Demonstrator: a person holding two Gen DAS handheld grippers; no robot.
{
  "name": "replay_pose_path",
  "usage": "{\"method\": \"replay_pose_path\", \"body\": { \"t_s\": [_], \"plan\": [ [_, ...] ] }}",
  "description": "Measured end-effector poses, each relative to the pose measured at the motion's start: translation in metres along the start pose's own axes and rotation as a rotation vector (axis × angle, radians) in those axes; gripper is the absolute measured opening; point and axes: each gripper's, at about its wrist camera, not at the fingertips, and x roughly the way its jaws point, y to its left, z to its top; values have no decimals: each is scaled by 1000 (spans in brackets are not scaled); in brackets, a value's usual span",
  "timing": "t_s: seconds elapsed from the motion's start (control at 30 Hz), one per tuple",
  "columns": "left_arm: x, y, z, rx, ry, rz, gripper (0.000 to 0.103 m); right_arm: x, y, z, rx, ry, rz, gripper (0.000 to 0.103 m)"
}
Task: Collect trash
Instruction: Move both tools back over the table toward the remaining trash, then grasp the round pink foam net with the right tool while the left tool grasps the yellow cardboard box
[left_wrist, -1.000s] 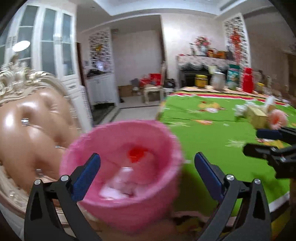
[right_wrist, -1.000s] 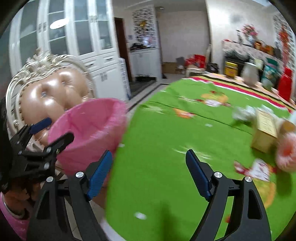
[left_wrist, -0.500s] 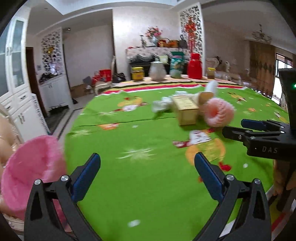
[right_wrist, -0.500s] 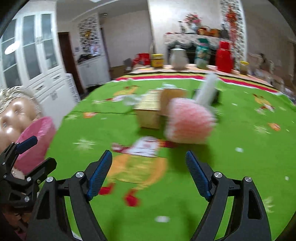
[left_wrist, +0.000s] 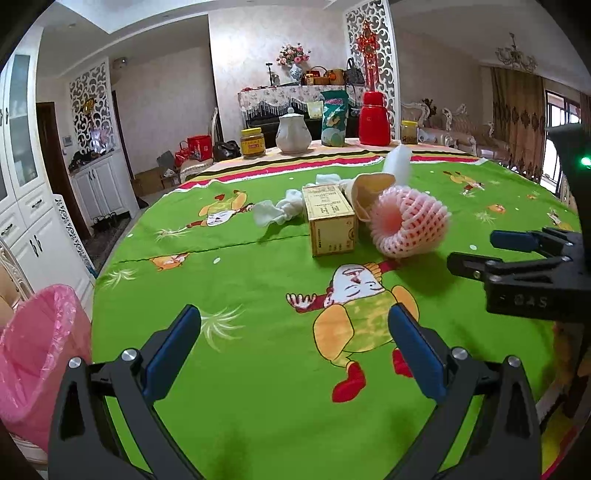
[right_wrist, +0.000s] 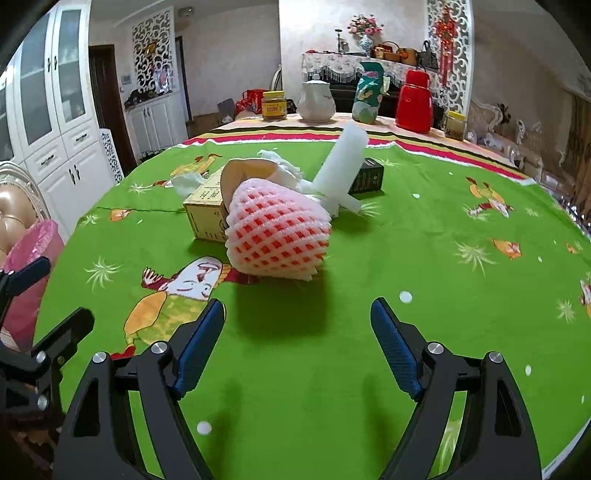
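1. Left tongs: jaws spread wide with nothing between them, hovering over the near part of the counter, which is covered by a green cartoon-print cloth.
2. Right tongs: likewise spread wide and empty, pointed down at the green cloth just in front of the trash pile. Seen from the left wrist, they enter from the right edge, beside the pile.
3. Trash pile, at the middle of the counter, ahead of both tongs:
   - pink foam fruit net, nearest the right tongs, lying on its side;
   - yellow cardboard box, touching the net on its left;
   - brown paper cup, tipped behind the net and box;
   - crumpled white tissues, left of the box;
   - white foam tube, tilted upward behind the net;
   - dark small box, lying behind the tube.
4. Pink-lined waste bin: off the counter's left edge, well apart from the pile.
5. Far edge of the counter: yellow jar, white teapot, red flask.
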Motion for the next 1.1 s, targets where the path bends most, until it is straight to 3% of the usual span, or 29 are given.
{"method": "replay_pose_path", "body": {
  "t_s": [0.5,0.57,0.63,0.7,0.9,1.1],
  "plan": [
    [-4,17,-2,-55,10,-8,98,68,28,43,-26,47,16,77],
    [-4,18,-2,-59,15,-13,98,71,30,43,-32,64,6,53],
    [-2,19,-2,-62,20,-17,98,66,29,40,-22,55,14,42],
    [0,21,-2,-64,32,-19,98,54,28,34,-22,39,8,39],
    [20,21,9,-44,98,-11,98,15,20,15,7,-2,56,38],
    [64,16,43,-62,160,-20,98,-16,3,-9,72,-48,60,38]
  ]
}}
